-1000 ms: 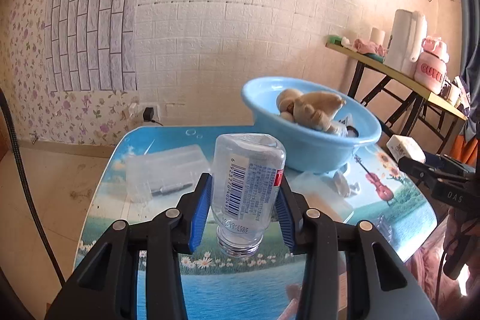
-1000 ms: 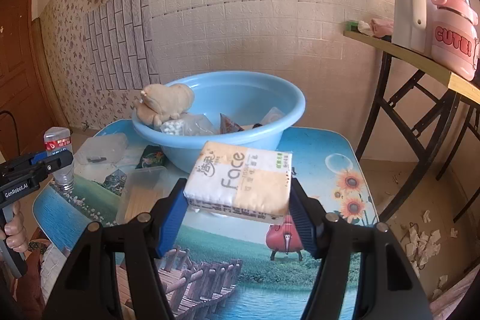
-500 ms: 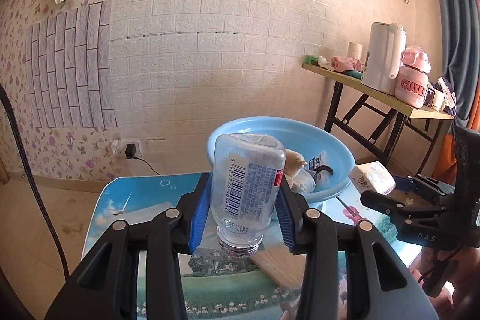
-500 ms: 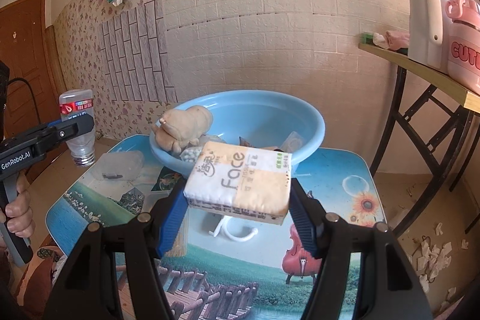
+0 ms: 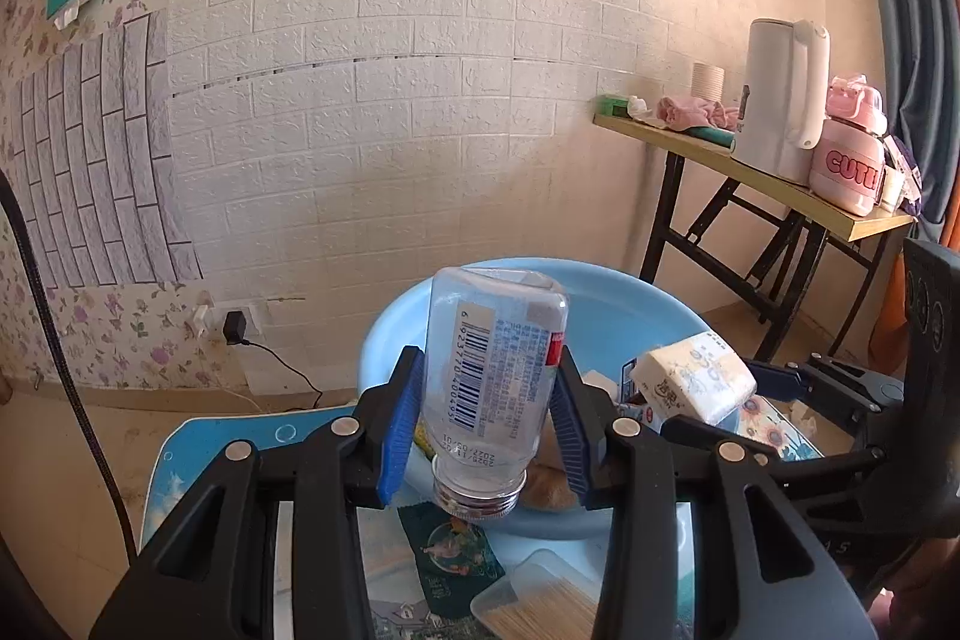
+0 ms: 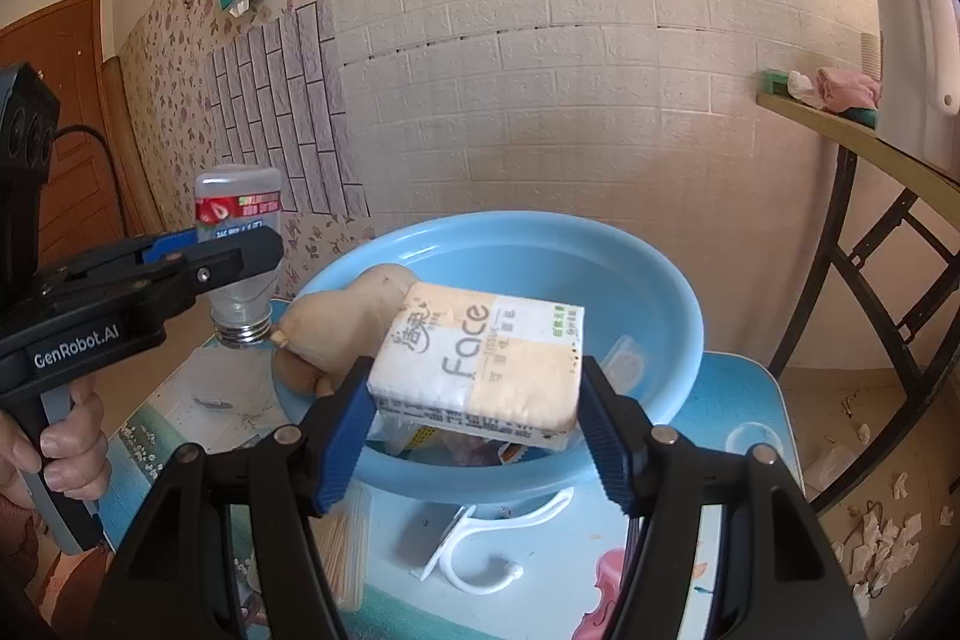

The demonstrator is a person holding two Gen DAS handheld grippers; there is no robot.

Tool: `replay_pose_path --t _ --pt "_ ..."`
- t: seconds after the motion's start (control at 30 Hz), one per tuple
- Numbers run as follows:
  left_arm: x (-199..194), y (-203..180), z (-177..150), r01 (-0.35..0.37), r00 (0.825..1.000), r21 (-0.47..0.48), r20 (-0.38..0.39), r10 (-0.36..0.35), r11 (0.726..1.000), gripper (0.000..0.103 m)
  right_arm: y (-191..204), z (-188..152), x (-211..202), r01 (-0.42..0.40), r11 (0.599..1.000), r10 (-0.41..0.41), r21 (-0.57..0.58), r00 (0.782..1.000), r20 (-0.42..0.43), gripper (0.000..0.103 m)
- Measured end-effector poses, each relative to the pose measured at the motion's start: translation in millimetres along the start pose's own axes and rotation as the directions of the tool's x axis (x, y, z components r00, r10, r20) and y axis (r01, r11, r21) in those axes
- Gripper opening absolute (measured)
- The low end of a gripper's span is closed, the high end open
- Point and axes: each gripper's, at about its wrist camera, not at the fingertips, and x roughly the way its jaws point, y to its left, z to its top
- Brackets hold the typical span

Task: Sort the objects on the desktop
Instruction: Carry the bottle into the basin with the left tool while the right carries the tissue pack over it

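A clear plastic bottle (image 5: 492,388), empty and without a cap, is held upside down, its threaded neck pointing downward, and is gripped across its labelled body between the blue pads of the left gripper (image 5: 487,427). It is held in the air above the near rim of a light blue basin (image 5: 672,316). A white and beige tissue pack (image 6: 480,367) printed "Face" is clamped by its two short ends in the jaws of the right gripper (image 6: 474,427) and is likewise held over the near side of the basin, with its far end tilted upward. Inside the basin a tan plush toy (image 6: 336,328) is seen against the left wall, with small packets below the tissue pack. The basin is set on a tabletop (image 6: 744,400) printed with a blue landscape. On the tabletop in front of the basin lie a white plastic hook (image 6: 480,544), a clear box of wooden sticks (image 5: 540,604) and a dark green sachet (image 5: 450,550). A hand (image 6: 66,442) is seen on the left gripper's grip.
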Motion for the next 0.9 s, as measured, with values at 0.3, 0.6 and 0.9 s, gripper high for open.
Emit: replay_pose_path --t 0.3,0.6,0.9 --pt "50.1 -9.2 -4.4 -0.022 0.996 0.034 -0.086 0.025 0.999 0.052 -5.8 -5.6 20.6 -0.011 1.0 0.011 0.004 0.998 -0.055 0.067" --pt "28.8 -6.2 -8.4 -0.053 0.995 0.004 -0.079 0.053 0.999 0.074 -10.1 -4.6 9.6 -0.028 0.999 0.029 0.02 0.999 -0.041 0.089" --pt "0.8 6.5 -27.6 -0.063 0.992 -0.045 -0.111 0.058 0.997 0.077 -6.4 -11.1 -12.1 0.015 1.0 -0.013 0.026 0.998 -0.059 0.089"
